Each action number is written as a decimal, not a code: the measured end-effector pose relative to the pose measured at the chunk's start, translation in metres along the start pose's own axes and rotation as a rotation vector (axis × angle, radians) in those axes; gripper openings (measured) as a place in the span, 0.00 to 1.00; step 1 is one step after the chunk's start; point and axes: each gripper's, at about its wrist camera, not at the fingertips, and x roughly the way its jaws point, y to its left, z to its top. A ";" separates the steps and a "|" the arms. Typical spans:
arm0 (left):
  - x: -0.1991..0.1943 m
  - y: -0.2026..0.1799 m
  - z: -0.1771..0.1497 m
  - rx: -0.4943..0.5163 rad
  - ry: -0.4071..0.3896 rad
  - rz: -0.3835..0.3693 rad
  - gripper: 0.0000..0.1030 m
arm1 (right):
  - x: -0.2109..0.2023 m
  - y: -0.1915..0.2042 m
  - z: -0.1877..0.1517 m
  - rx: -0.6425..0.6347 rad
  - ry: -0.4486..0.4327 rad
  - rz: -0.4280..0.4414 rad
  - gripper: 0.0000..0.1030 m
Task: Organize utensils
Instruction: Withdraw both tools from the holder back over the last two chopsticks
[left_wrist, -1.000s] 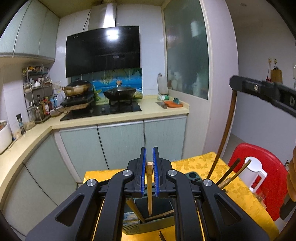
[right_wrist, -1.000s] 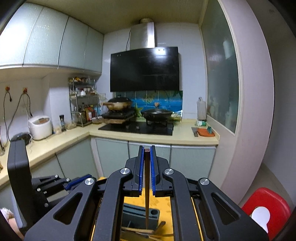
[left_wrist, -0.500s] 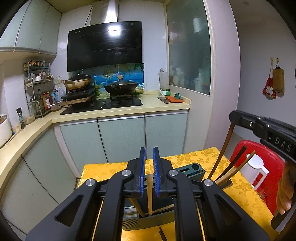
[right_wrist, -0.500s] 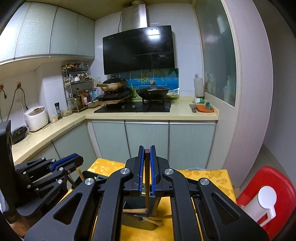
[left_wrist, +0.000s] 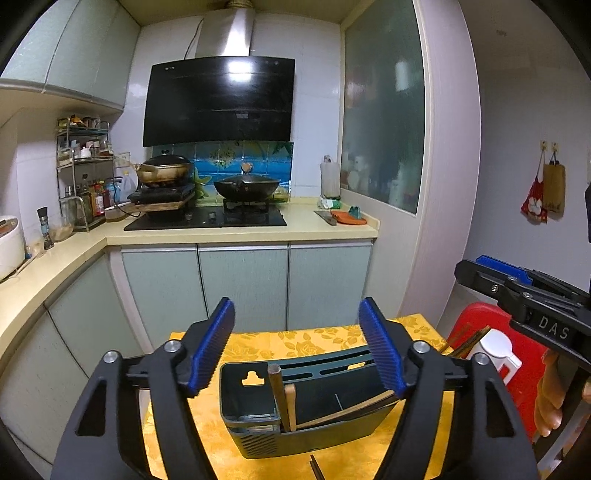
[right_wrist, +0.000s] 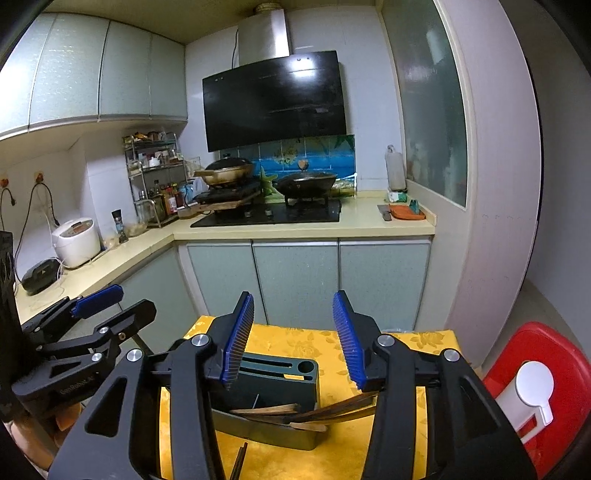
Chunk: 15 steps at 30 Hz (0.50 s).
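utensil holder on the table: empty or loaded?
Loaded. The dark utensil holder has wooden chopsticks standing in its near compartment, more leaning across the wide one. One stick lies outside on the yellow cloth.

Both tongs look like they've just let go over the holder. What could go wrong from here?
Both left tongs and right tongs are opening, nothing between their pads.
1. The chopsticks lie slanted across the utensil holder, not upright; they may slide out or hinder the next insertion.
2. A loose chopstick lies on the yellow tablecloth and could be overlooked.
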 end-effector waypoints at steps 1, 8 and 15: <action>-0.003 0.001 0.000 0.001 -0.005 0.001 0.69 | -0.002 0.000 0.001 -0.002 -0.004 0.000 0.42; -0.024 0.007 -0.010 -0.001 -0.025 0.009 0.73 | -0.024 -0.001 -0.002 -0.010 -0.023 -0.012 0.42; -0.038 0.009 -0.038 0.028 -0.008 0.040 0.74 | -0.043 0.004 -0.026 -0.043 -0.030 -0.043 0.42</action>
